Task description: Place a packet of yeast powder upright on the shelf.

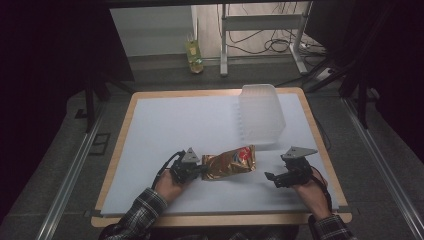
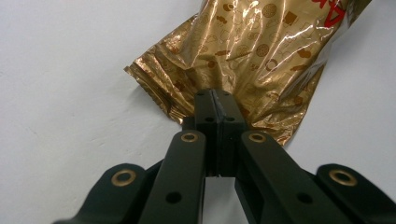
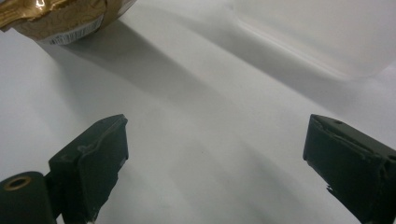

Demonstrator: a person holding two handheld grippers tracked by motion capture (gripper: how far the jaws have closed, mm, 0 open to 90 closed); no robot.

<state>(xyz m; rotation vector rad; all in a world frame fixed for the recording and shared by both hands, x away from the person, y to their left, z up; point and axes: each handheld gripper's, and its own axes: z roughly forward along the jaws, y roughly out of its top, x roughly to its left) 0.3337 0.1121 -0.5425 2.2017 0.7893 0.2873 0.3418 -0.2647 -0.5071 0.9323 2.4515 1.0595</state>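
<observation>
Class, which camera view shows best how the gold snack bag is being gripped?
The left gripper view: the left gripper has its jaws shut on the crimped end seam of the gold snack bag. The high view shows the whole bag small on the table. The right gripper view catches just one corner.

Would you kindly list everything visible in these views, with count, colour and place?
snack bag: one, gold foil with red print, near middle of the table, its left end pinched by the left gripper
plastic bin: one, translucent white, far right part of the table
table: one, white top with wooden edge, centre of the high view
bottle: one, yellowish, on the floor beyond the table
metal stand: one, grey, on the floor behind, with cables
left gripper: one, black, shut on the bag's crimped edge
right gripper: one, black, jaws wide apart above bare table, right of the bag
sleeves: two, plaid, near edge
</observation>
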